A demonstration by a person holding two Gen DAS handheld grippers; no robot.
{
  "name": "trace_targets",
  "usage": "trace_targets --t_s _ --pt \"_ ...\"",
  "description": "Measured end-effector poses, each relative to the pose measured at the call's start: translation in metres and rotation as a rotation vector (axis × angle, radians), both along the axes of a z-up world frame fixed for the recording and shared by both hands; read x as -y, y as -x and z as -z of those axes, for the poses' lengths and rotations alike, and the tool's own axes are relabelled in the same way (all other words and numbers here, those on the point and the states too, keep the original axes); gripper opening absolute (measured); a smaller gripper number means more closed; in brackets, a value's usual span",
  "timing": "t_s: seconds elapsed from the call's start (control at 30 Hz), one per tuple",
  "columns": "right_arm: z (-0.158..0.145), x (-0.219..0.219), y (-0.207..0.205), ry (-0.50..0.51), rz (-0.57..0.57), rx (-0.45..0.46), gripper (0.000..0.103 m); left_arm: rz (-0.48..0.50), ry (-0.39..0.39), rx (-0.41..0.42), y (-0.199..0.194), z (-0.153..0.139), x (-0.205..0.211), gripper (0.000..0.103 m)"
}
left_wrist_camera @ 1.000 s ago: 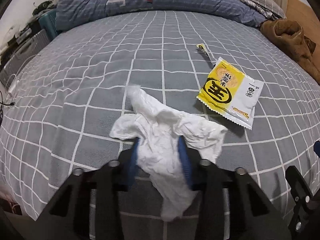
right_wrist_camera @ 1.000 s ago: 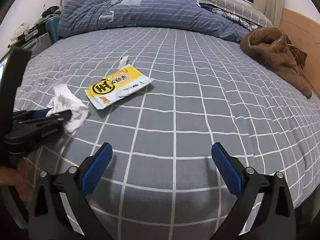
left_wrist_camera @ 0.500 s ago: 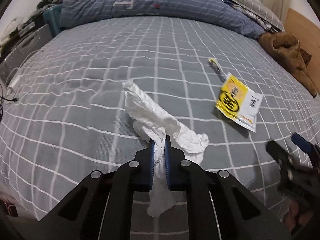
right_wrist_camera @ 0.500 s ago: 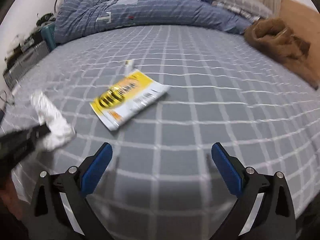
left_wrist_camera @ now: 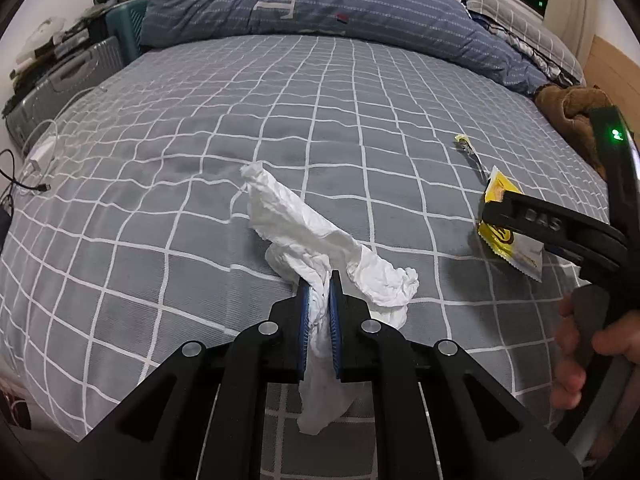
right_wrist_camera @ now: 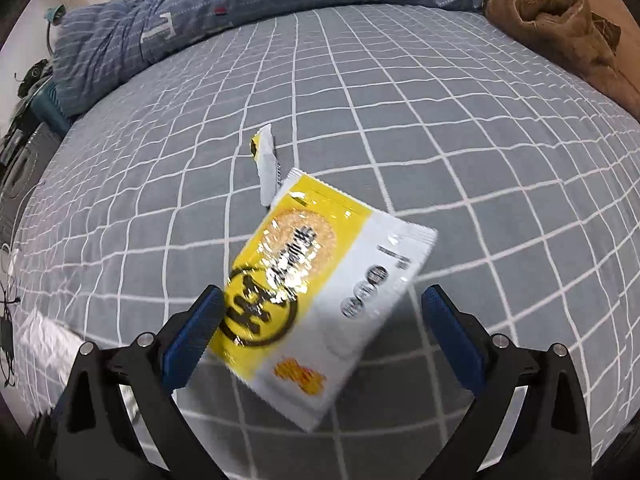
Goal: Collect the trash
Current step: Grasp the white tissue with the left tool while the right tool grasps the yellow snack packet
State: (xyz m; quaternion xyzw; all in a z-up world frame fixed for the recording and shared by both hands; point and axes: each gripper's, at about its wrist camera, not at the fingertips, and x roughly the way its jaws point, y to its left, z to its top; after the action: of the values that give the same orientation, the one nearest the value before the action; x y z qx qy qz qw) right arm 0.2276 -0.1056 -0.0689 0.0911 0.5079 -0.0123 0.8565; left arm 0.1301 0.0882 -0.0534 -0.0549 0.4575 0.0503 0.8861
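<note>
My left gripper [left_wrist_camera: 319,280] is shut on a crumpled white tissue [left_wrist_camera: 316,236], held just above the grey checked bed [left_wrist_camera: 200,184]. My right gripper [right_wrist_camera: 320,300] is open, its jaws on either side of a yellow and white snack wrapper [right_wrist_camera: 316,292] lying flat on the bed. In the left wrist view the right gripper partly covers that wrapper [left_wrist_camera: 516,246]. A small torn wrapper strip [right_wrist_camera: 266,162] lies just beyond the wrapper; it also shows in the left wrist view [left_wrist_camera: 468,148]. The tissue shows blurred at the lower left of the right wrist view [right_wrist_camera: 44,340].
A bunched blue striped duvet [left_wrist_camera: 320,4] lies across the far end of the bed. A brown garment [right_wrist_camera: 560,28] sits at the far right edge. A grey suitcase [left_wrist_camera: 68,76] and cables [left_wrist_camera: 24,176] are off the left side.
My left gripper closed on the tissue and lifted it slightly. My right gripper moved left and forward until its open jaws reached either side of the yellow wrapper.
</note>
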Motion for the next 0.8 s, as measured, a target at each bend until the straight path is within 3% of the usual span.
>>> trace_targets --t_s 0.27,0.63,0.7,0.8 --pt "0.009 -0.011 -0.01 0.068 -0.002 -0.016 0.094 0.01 -0.002 -0.004 -0.002 0.003 0.005 0.008" --pt "0.004 -0.017 -0.001 0.142 -0.08 0.011 0.066 0.008 -0.002 -0.007 -0.003 0.004 0.005 0.009" --pt "0.002 -0.02 0.002 0.154 -0.097 0.016 0.053 0.009 -0.005 -0.008 -0.003 0.005 0.006 0.009" --pt "-0.001 -0.023 0.005 0.166 -0.111 0.031 0.049 0.011 -0.006 -0.006 -0.003 0.005 0.006 0.009"
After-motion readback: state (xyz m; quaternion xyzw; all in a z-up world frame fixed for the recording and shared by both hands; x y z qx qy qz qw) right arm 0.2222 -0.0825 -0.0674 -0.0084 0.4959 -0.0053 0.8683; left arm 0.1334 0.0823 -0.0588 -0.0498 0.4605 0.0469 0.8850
